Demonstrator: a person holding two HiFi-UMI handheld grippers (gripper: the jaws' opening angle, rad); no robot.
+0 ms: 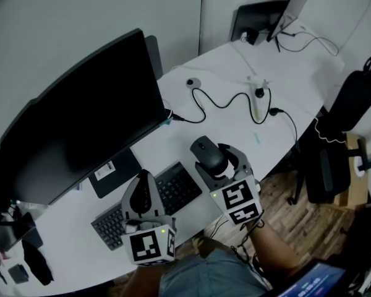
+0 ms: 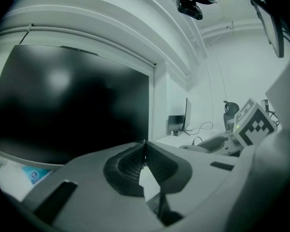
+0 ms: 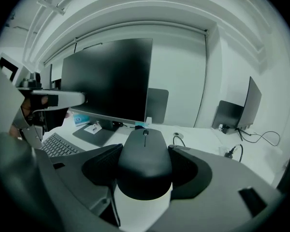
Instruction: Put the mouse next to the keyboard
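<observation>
1. The right tool [image 1: 217, 161] is closed on the black mouse [image 1: 206, 151]. In the right gripper view the mouse [image 3: 145, 158] fills the gap between the two dark pads, its sides against them and its scroll wheel pointing away from the camera.
2. The mouse is near the front edge of the white counter [image 1: 235, 67], just beside the right end of the keyboard [image 1: 180, 187]. I cannot tell whether it rests on the counter or is held just above it.
3. The left tool [image 1: 143, 190] hangs over the middle of the keyboard. In the left gripper view its jaws meet tip to tip, with nothing between them [image 2: 145, 146].
4. The keyboard lies along the front edge of the counter, in front of the large dark monitor [image 1: 80, 122], which stands towards the counter's left end.
5. A black cable [image 1: 222, 101] snakes across the middle of the counter, well apart from the mouse.
6. A dark chair [image 1: 352, 104] stands on the floor off the counter's right edge.
</observation>
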